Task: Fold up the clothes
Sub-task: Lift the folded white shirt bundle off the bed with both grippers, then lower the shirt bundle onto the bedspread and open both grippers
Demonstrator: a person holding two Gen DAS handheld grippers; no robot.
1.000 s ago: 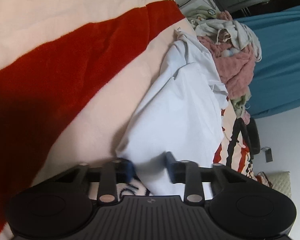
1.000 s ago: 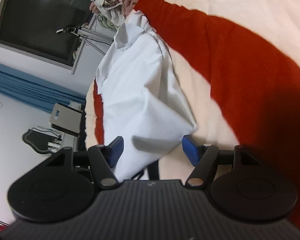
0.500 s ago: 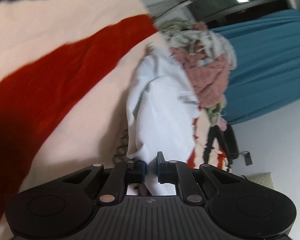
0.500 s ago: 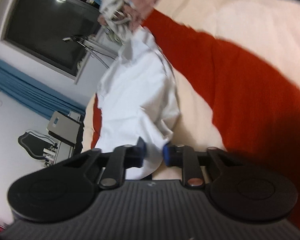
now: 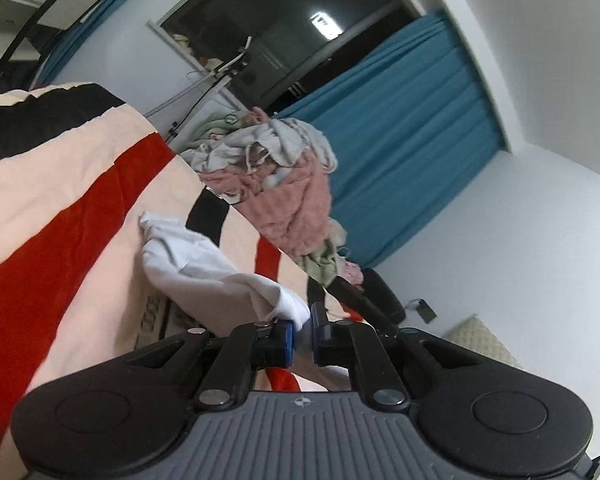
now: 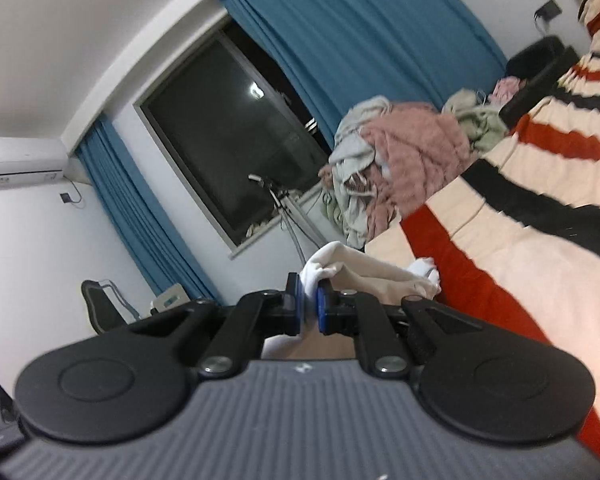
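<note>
White garment (image 5: 204,264) edges, seemingly corners, pinched by left tool (image 5: 302,338) and right tool (image 6: 308,308) above striped blanket (image 5: 60,216).

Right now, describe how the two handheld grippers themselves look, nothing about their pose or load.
The left gripper and the right gripper look alike: a ribbed grey body with a small round emblem, two round black discs at the sides, black linkage arms with silver pivot screws, and blue pads on the fingertips. No cables, sleeves or hands show in either view.
</note>
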